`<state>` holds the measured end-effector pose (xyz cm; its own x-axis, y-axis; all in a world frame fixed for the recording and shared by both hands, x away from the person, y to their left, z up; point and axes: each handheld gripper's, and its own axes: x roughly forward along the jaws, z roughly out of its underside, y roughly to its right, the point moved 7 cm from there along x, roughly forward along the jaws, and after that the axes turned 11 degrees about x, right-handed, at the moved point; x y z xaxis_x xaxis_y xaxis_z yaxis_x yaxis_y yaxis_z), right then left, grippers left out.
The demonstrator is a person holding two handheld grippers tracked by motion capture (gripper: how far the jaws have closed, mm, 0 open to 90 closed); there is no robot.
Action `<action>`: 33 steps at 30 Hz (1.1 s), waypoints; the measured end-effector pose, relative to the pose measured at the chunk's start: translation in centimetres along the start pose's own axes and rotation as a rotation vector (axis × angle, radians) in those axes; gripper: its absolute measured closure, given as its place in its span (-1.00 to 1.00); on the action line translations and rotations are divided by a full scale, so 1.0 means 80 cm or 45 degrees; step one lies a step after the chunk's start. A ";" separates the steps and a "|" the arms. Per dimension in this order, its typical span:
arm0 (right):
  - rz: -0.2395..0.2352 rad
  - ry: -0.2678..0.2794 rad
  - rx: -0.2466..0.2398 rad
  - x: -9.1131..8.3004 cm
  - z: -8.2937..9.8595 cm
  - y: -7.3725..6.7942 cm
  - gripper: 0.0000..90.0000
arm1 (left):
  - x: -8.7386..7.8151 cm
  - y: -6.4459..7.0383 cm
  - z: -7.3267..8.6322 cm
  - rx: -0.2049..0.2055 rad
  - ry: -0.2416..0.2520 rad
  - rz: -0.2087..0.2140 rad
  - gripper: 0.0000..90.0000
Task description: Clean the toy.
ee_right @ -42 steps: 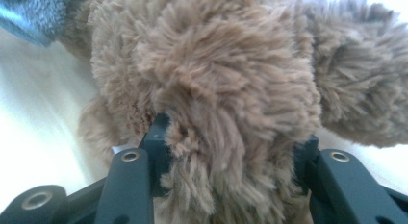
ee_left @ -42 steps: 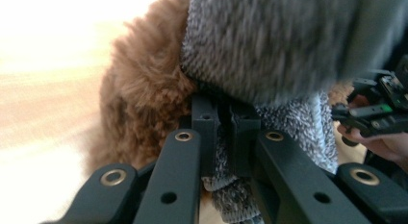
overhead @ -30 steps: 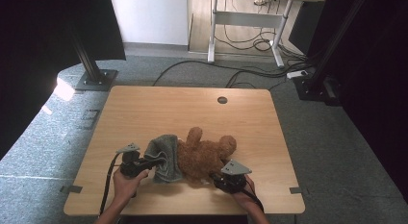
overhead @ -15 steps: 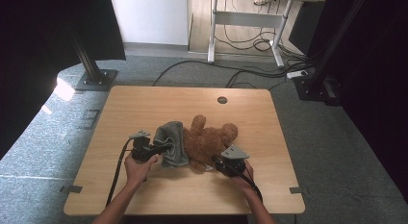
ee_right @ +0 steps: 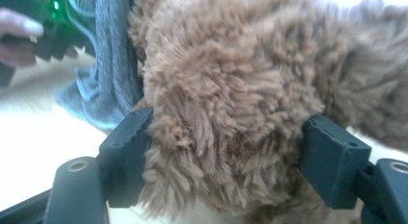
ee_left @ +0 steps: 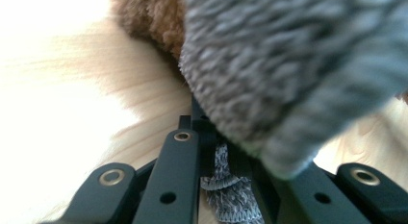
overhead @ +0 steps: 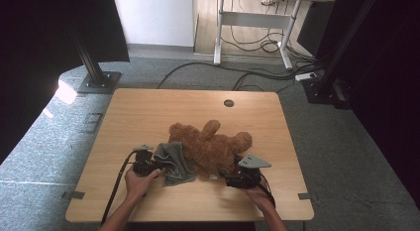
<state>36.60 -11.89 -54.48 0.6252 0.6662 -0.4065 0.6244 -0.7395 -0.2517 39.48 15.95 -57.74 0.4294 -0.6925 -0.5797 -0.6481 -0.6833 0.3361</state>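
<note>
I am clamping my left gripper on the edge of the grey knitted cloth, which is bunching up right over its jaws. My right gripper is gripping a plush limb of the brown teddy bear, jaws pressing into the fur either side. The cloth is touching the bear between my grippers on the wooden table.

Wooden table, brown teddy bear and seemingly grey knit cloth atop.
</note>
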 end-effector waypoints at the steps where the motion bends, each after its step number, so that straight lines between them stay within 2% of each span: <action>1: 0.002 0.024 0.024 -0.003 -0.008 0.002 -0.44 | -0.001 0.001 -0.002 0.003 0.001 0.000 0.84; 4: -0.001 0.103 0.074 -0.011 -0.034 0.006 -0.43 | 0.001 0.003 -0.011 0.016 -0.009 -0.002 0.83; 7: 0.070 0.143 0.075 -0.012 -0.063 0.011 -0.44 | 0.006 0.004 -0.016 0.013 -0.016 0.004 0.83; 9: 0.102 0.108 0.086 -0.001 -0.077 0.016 -0.49 | 0.010 0.005 -0.018 0.006 -0.021 0.006 0.83; 10: 0.125 0.057 0.101 0.010 -0.082 0.021 -0.49 | 0.011 0.005 -0.019 0.009 -0.022 0.007 0.83; 12: 0.177 -0.006 0.131 0.026 -0.085 0.031 -0.51 | 0.012 0.005 -0.020 0.005 -0.023 0.004 0.83; 14: 0.230 -0.039 0.175 0.041 -0.087 0.043 -0.50 | 0.011 0.005 -0.020 0.004 -0.021 0.005 0.83; 15: 0.233 -0.059 0.207 0.048 -0.086 0.048 -0.49 | 0.010 0.005 -0.020 0.008 -0.021 0.004 0.83; 17: 0.232 -0.112 0.223 0.058 -0.079 0.052 -0.46 | 0.007 0.005 -0.021 0.009 -0.018 0.009 0.83; 19: 0.213 -0.135 0.227 0.062 -0.073 0.052 -0.30 | 0.003 0.006 -0.023 0.013 -0.010 0.014 0.83; 23: 0.190 -0.120 0.160 0.059 -0.059 0.044 0.11 | -0.012 0.014 -0.032 0.009 0.053 0.064 0.82; 25: 0.191 -0.105 0.088 0.056 -0.053 0.035 0.21 | -0.023 0.020 -0.042 0.015 0.094 0.088 0.82; 26: 0.196 -0.095 0.040 0.054 -0.049 0.029 0.24 | -0.030 0.023 -0.049 0.022 0.121 0.097 0.82; 27: 0.198 -0.083 -0.061 0.049 -0.041 0.017 0.28 | -0.034 0.026 -0.054 0.024 0.140 0.102 0.82; 28: 0.197 -0.080 -0.101 0.047 -0.037 0.011 0.29 | -0.040 0.029 -0.062 0.032 0.163 0.111 0.82; 29: 0.197 -0.080 -0.101 0.047 -0.037 0.011 0.29 | -0.044 0.033 -0.070 0.034 0.189 0.128 0.82; 33: 0.180 -0.066 -0.216 0.037 -0.017 -0.009 0.34 | -0.056 0.051 -0.104 0.078 0.268 0.169 0.82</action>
<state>38.64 -9.22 -54.28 0.6900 0.5478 -0.4731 0.6046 -0.7955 -0.0394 40.14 14.36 -47.61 0.4554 -0.8124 -0.3641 -0.7415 -0.5725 0.3499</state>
